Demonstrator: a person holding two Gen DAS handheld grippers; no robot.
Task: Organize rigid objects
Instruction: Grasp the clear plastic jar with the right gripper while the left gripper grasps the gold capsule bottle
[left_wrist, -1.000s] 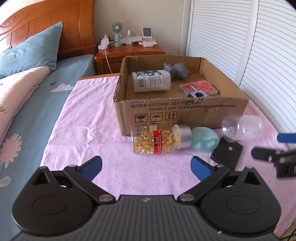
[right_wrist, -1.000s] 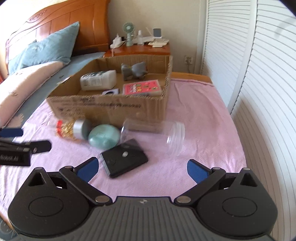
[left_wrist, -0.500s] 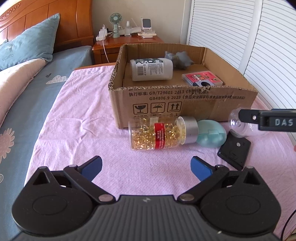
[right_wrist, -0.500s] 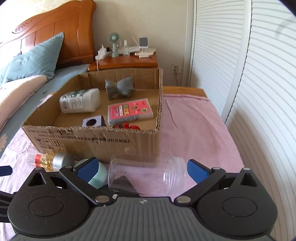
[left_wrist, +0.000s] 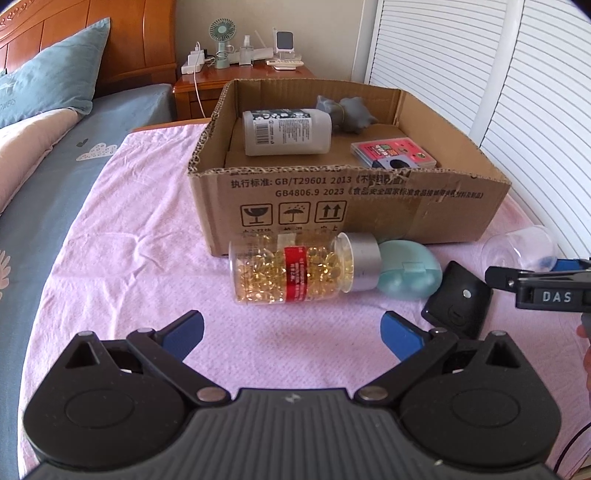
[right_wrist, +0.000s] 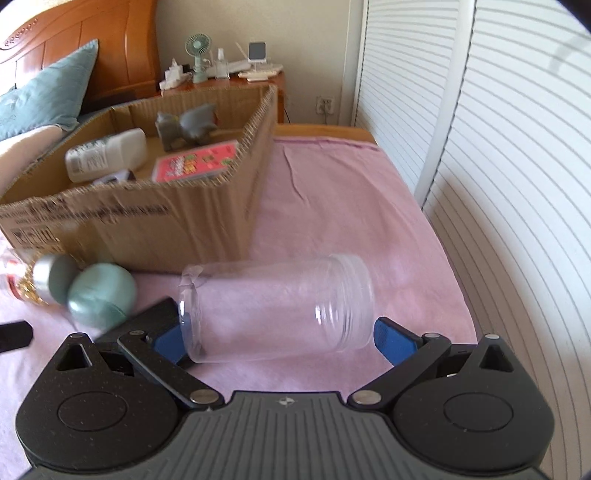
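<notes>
The box stands ahead of both sets of jaws, open-topped, already holding a white bottle, a grey toy and a pink card; four things lie on the pink cloth at its near wall.

The jar, clear and lidless, lies on its side straight between the right gripper fingers, its base by the left pad and its threaded mouth by the right pad; the jaws stand wide and I judge they have not yet closed on it.

The pill bottle lies just beyond the left gripper, a little right of centre; those jaws are wide too and hold nothing.

The green case touches the bottle's silver cap; the black plate lies just right of the left gripper's right finger, and in the right wrist view it sits under the jar's base end.

Risks, as I judge them: the jar is smooth and round, so a lengthwise squeeze may let it roll or squirt out; the left pad may snag the plate beneath; thin plastic may flex at the mouth; lifted low, it could clip the box wall.
</notes>
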